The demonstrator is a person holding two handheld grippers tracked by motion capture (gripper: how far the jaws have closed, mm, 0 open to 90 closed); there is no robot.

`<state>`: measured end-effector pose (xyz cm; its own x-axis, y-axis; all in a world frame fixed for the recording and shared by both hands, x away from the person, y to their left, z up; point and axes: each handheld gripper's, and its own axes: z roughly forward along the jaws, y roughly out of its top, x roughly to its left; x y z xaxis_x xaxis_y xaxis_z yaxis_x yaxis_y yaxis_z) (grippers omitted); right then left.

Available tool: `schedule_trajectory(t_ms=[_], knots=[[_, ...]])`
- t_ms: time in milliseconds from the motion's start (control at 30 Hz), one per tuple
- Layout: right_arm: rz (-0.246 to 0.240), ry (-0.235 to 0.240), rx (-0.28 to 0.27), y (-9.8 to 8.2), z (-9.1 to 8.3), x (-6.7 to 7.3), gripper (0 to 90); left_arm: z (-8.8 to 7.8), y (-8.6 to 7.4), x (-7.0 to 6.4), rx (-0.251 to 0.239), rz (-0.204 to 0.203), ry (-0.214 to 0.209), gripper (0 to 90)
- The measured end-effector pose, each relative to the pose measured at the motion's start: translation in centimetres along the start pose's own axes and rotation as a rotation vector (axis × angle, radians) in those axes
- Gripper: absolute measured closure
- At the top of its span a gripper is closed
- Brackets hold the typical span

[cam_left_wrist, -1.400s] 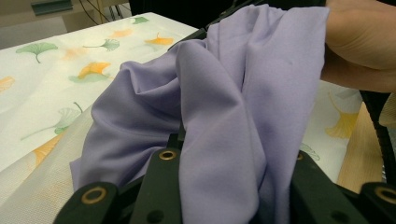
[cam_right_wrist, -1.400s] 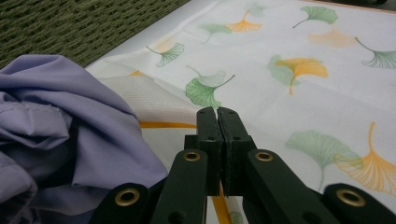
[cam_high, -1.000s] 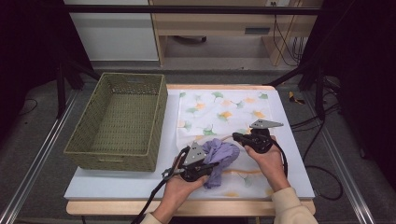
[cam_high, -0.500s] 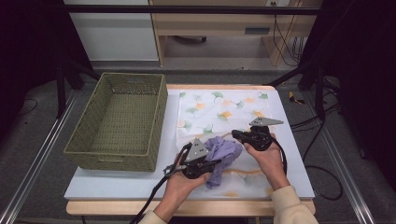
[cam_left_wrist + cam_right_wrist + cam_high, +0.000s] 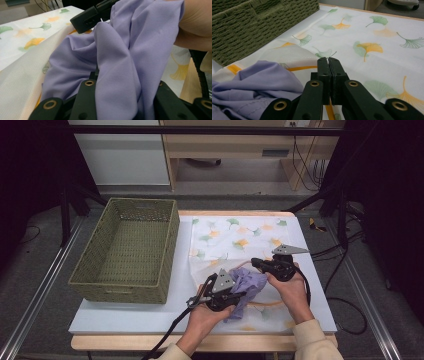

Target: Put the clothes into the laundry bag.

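At the near edge of the table, two grippers work a bunched lilac cloth over a leaf-print mat.

The lilac cloth [image 5: 249, 286] lies crumpled on the near part of the leaf-print mat [image 5: 235, 237], right of the woven basket [image 5: 127, 251], between the two hands. The left gripper [image 5: 239, 296] is clamped on a thick fold of it — in the left gripper view the fabric spills up between the black jaws. The right gripper [image 5: 256, 263] sits at the cloth's far right side with its jaws pressed together; the right gripper view shows nothing thicker than perhaps a thin edge between them, and I cannot tell whether cloth is caught there. This looks like the gathering step. Next, I judge, the cloth must be lifted clear and carried left to the basket — without dragging the mat along.
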<state>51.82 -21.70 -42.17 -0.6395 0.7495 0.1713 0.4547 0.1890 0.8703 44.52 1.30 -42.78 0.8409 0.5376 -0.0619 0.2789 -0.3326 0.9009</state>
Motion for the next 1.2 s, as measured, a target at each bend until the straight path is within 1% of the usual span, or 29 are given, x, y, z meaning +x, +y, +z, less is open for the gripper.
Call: schedule_trajectory(t_ms=[100, 133, 200, 233, 400, 633, 733, 800, 933, 1067, 1167, 1200], knots=[[-0.006, -0.001, -0.001, 0.1, -0.1, 0.0, 88.8, -0.1, -0.2, -0.1, 0.005, 0.006, -0.003, 71.5], [-0.004, 0.001, -0.002, 0.1, -0.1, 0.0, 88.9, -0.1, -0.3, -0.1, 0.014, 0.013, -0.005, 71.4], [0.003, 0.001, -0.004, 0.1, -0.2, 0.1, 88.9, -0.1, -0.6, -0.1, 0.021, 0.014, -0.006, 71.4], [-0.004, 0.001, -0.004, 0.2, -0.2, 0.0, 88.8, -0.1, -0.8, -0.1, 0.027, 0.016, -0.007, 71.4], [-0.025, -0.005, -0.001, 0.4, -0.3, 0.3, 88.8, 0.1, -1.3, 0.0, 0.030, 0.001, -0.007, 71.4], [-0.041, -0.006, -0.012, 0.8, -0.5, 0.7, 88.9, 0.3, -1.4, -0.1, 0.045, 0.004, -0.010, 71.3], [-0.038, -0.004, -0.012, 0.9, -0.5, 0.9, 88.9, 0.6, -1.4, -0.3, 0.047, 0.000, -0.008, 71.2], [-0.049, 0.000, -0.017, 1.0, -0.6, 1.0, 88.9, 0.9, -1.3, -0.2, 0.051, -0.002, -0.005, 71.1], [-0.058, 0.006, -0.024, 1.2, -0.9, 1.3, 88.8, 1.6, -0.9, 0.1, 0.055, -0.028, 0.023, 70.7], [-0.068, 0.016, -0.031, 1.6, -1.0, 1.9, 88.9, 2.3, -0.7, 0.5, 0.045, -0.045, 0.046, 70.7], [-0.082, 0.018, -0.035, 1.7, -1.2, 2.2, 88.8, 2.7, -0.6, 1.0, 0.032, -0.065, 0.066, 70.8], [-0.082, 0.020, -0.036, 1.8, -1.2, 2.2, 88.9, 2.8, -0.5, 1.2, 0.030, -0.066, 0.072, 70.8]])
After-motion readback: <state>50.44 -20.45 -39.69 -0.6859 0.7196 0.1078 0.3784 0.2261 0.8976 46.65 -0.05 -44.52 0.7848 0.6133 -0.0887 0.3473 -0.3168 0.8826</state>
